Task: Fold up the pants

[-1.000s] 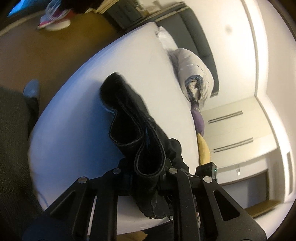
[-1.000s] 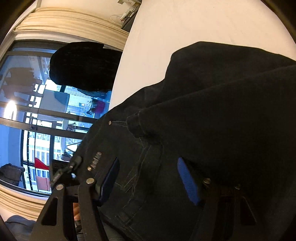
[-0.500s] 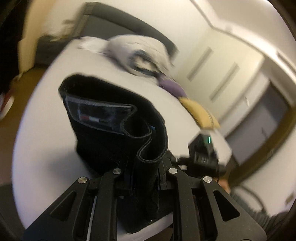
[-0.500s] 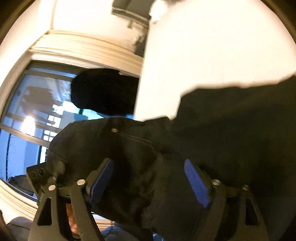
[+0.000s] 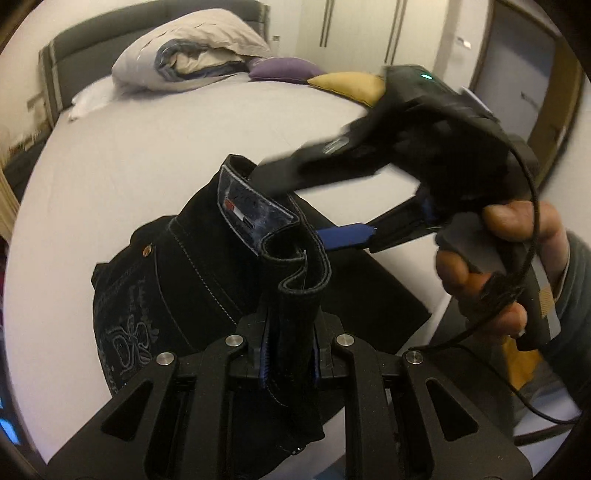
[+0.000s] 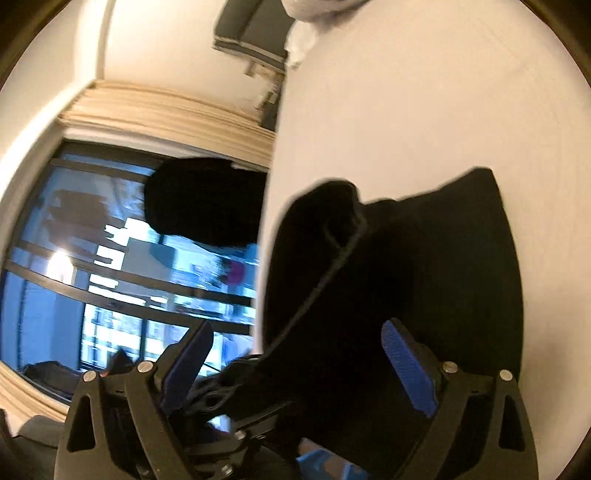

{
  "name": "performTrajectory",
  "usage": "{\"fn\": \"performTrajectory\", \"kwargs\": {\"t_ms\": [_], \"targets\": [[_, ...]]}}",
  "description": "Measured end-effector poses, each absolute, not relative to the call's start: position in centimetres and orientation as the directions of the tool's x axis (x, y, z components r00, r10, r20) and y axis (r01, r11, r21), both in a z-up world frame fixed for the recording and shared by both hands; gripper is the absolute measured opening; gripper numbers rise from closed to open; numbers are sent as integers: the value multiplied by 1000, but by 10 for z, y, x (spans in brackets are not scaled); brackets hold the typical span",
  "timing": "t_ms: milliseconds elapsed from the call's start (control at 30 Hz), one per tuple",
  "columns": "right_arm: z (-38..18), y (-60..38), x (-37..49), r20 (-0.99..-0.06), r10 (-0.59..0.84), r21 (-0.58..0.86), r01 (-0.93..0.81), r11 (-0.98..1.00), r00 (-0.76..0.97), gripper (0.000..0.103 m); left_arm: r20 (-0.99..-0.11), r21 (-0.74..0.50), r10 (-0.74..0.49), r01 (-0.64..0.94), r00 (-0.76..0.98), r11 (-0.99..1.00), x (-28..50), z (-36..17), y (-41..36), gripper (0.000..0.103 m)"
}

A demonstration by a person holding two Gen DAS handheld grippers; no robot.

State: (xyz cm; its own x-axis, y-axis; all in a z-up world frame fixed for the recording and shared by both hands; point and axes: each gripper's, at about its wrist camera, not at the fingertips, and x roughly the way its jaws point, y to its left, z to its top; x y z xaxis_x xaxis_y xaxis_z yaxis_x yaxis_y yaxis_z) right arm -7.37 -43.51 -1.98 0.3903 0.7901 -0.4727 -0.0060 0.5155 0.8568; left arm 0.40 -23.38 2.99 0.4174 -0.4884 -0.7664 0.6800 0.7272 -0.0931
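Black jeans [image 5: 192, 288] lie bunched on the white bed [image 5: 122, 147]. My left gripper [image 5: 290, 354] is shut on the folded waistband and holds it up off the sheet. My right gripper [image 5: 291, 206] shows in the left wrist view, held in a hand at the right, its fingers open around the raised waistband end by the label. In the right wrist view the jeans [image 6: 406, 266] fill the space between the open blue pads [image 6: 406, 365] of the right gripper [image 6: 295, 354].
A rolled grey duvet [image 5: 192, 44], a purple cushion [image 5: 284, 68] and a yellow cushion [image 5: 347, 86] lie at the head of the bed. A dark headboard [image 5: 110, 33] stands behind. A large window [image 6: 110, 277] is to the left of the bed.
The left gripper has swung round to face the head of the bed, still holding the waistband. The right gripper has come off the jeans' body and moved to the raised waistband.
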Motion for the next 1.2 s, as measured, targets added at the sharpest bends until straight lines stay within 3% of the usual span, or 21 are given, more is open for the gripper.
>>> {"fn": "performTrajectory", "kwargs": {"t_ms": [67,133,200,433,800,933,967,1033,1067,1200], "targets": [[-24,-426,-68,-517,775,829,-15,560,364,70,-774,-56,-468,690,426,722,5,26,-244,15],[-25,-423,-64,-565,750,791,-31,610,345,35,-784,-26,-450,702,427,712,3,23,-253,15],[-24,-422,-63,-607,717,753,-39,656,343,24,-787,-3,-442,714,430,700,-2,17,-258,15],[-16,-446,-67,-637,681,709,-72,702,361,16,-784,40,-456,767,421,640,-23,5,-284,15],[-55,-463,-63,-614,707,753,-10,658,352,17,-822,59,-429,806,374,589,-29,-28,-341,15],[-79,-466,-65,-562,741,800,12,600,368,18,-837,55,-420,816,352,575,-28,-49,-349,27],[-78,-467,-67,-549,746,808,11,589,377,20,-832,22,-445,822,331,569,-28,-47,-347,39],[-73,-467,-70,-543,744,807,-1,590,389,32,-831,-58,-486,827,270,559,-28,-40,-340,66],[-70,-470,-71,-547,736,804,5,595,398,36,-819,-82,-509,824,264,561,-27,-34,-332,69],[-51,-498,-88,-574,648,776,81,625,501,80,-750,-96,-566,791,342,604,-30,3,-283,74]]}}
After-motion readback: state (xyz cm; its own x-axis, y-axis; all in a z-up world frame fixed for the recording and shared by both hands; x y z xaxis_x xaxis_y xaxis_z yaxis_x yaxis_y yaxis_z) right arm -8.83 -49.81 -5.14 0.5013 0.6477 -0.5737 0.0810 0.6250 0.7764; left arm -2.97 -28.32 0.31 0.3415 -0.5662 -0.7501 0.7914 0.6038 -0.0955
